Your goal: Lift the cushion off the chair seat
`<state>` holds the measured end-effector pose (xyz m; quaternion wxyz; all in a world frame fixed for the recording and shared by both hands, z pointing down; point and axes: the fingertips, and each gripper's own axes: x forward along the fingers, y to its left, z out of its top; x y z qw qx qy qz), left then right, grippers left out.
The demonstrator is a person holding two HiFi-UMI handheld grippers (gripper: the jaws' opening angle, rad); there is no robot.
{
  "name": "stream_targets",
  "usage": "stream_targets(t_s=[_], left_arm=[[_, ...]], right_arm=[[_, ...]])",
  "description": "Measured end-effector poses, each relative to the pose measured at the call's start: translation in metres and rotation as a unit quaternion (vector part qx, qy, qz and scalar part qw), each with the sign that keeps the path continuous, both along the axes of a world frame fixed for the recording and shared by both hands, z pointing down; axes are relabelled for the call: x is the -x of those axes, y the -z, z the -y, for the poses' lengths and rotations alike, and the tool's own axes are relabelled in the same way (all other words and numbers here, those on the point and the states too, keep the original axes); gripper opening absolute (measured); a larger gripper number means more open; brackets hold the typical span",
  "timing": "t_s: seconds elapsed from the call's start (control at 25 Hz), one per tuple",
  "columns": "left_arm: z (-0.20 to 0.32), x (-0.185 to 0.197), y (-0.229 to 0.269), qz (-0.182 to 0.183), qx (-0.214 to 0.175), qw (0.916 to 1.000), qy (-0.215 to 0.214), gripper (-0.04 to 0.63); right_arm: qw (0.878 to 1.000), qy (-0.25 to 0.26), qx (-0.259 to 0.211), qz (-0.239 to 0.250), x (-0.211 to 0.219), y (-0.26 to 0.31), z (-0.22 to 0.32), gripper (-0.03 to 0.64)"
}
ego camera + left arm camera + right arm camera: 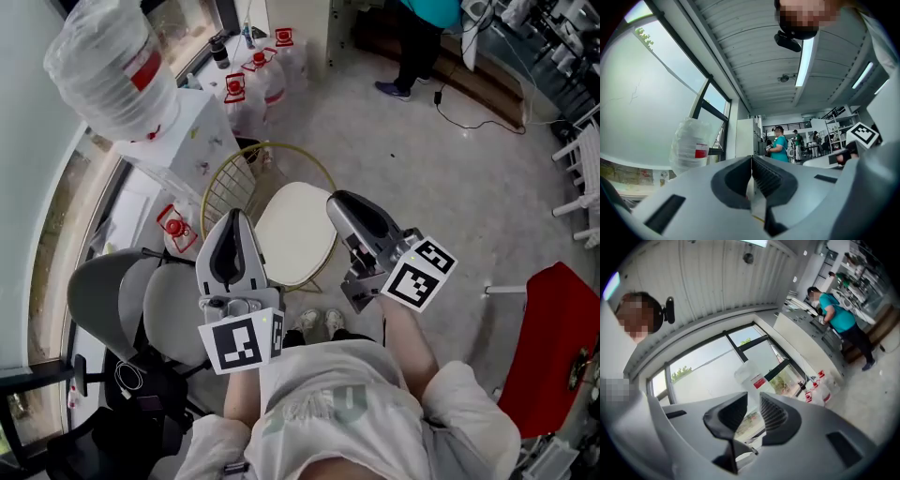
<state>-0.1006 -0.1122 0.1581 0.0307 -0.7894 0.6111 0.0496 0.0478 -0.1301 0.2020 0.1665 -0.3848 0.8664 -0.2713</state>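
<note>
A pale cream cushion (292, 239) lies flat on the seat of a chair (228, 186) with a gold wire back, in the middle of the head view. Both grippers hang over it, neither one touching it as far as the views show.

The left gripper (235, 217) sits at the cushion's left edge in the picture, over the wire back. In the left gripper view its fingers (767, 176) are clenched tip to tip with nothing caught between them.

The right gripper (337, 202) is at the cushion's upper right edge, rolled to one side. In the right gripper view its fingers (774, 414) are released to a narrow gap. Only the window shows through that gap, so they are empty.

At the upper left of the head view a water dispenser (202, 131) carries a big upturned bottle (112, 66). Several water jugs (258, 84) with red labels stand on the floor (450, 187) just beyond it. Two grey chairs (122, 300) fill the lower left, and a red chair (553, 347) stands at the right edge. A person in a teal top (427, 28) stands at the top of the frame, well apart from the chair with the cushion.
</note>
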Motion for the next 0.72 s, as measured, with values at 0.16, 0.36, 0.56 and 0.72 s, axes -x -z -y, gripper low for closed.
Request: stream_targets(t_s=[0.16, 0.36, 0.56, 0.72], left_arm=[[0.028, -0.014, -0.035, 0.014, 0.024, 0.9995, -0.018, 0.014], [0.058, -0.027, -0.134, 0.022, 0.063, 0.9967, -0.045, 0.014], [0.066, -0.029, -0.248, -0.001, 0.105, 0.9934, -0.047, 0.014], [0.068, -0.031, -0.324, 0.006, 0.117, 0.9924, -0.039, 0.014]], right_arm=[[0.992, 0.035, 0.083, 0.084, -0.017, -0.059, 0.029, 0.180], [0.963, 0.060, 0.175, 0.194, -0.029, -0.174, 0.057, 0.239], [0.942, 0.068, 0.256, 0.206, -0.045, -0.299, 0.047, 0.239], [0.928, 0.050, 0.301, 0.216, -0.064, -0.402, 0.044, 0.258]])
